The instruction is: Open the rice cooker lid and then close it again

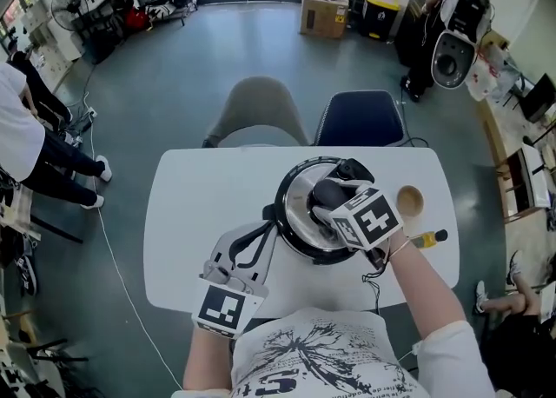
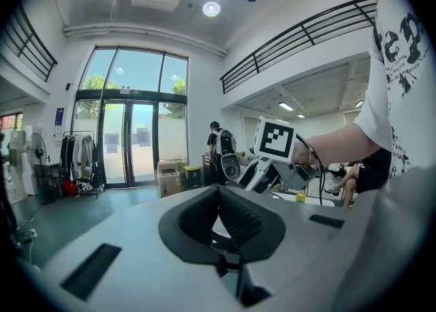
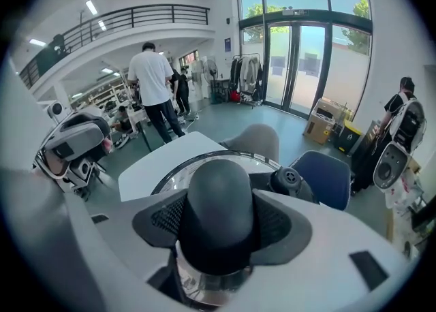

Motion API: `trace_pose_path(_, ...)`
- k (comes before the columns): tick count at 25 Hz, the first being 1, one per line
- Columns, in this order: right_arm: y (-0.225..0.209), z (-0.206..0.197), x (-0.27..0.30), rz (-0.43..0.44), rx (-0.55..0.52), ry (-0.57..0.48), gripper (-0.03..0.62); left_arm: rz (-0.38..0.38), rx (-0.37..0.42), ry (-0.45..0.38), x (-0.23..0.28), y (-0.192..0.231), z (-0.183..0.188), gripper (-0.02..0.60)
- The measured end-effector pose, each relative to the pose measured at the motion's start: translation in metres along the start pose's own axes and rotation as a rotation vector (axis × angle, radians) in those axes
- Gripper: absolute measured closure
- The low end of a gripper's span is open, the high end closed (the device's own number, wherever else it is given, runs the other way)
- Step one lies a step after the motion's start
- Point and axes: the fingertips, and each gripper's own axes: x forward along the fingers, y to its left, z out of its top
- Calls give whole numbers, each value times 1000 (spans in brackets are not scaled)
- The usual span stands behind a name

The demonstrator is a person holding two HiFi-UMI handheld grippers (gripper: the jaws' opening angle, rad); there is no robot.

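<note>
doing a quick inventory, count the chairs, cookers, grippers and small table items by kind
chairs: 2, grey chair, blue chair
rice cooker: 1
grippers: 2, left gripper, right gripper on lid knob
small table items: 2, tan cup, yellow object
total: 7

Both tools I worked through, the left gripper [image 1: 265, 229] and the right gripper [image 1: 330, 201], were pale grey shells with black ribbed pads [image 3: 278, 225]. Each bore a white cube [image 1: 372, 218] printed with black square markers. A thin black cable [image 1: 375, 276] hung from the right one. I wore a white short-sleeved T-shirt [image 1: 313, 353] with a scratchy black print.
</note>
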Motion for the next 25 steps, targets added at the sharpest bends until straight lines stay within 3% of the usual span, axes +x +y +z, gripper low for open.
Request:
trace_pose_path(5, 29, -12, -15, -20, 30, -16, 303, -34, 10, 29, -31, -7, -7, 568)
trace_pose_path(9, 49, -29, -40, -64, 37, -31, 303, -68, 42, -31, -57, -30, 2, 568)
trace_pose_path(13, 77, -63, -62, -100, 61, -44, 303, -103, 42, -12, -91, -62, -6, 568)
trace_pose_path(20, 122, -136, -101, -119, 138, -57, 303, -169, 51, -69, -133, -121, -17, 568)
trace_pose_path(25, 142, -178, -122, -107, 179, -38, 303, -198, 27, 45, -156, -154, -32, 569)
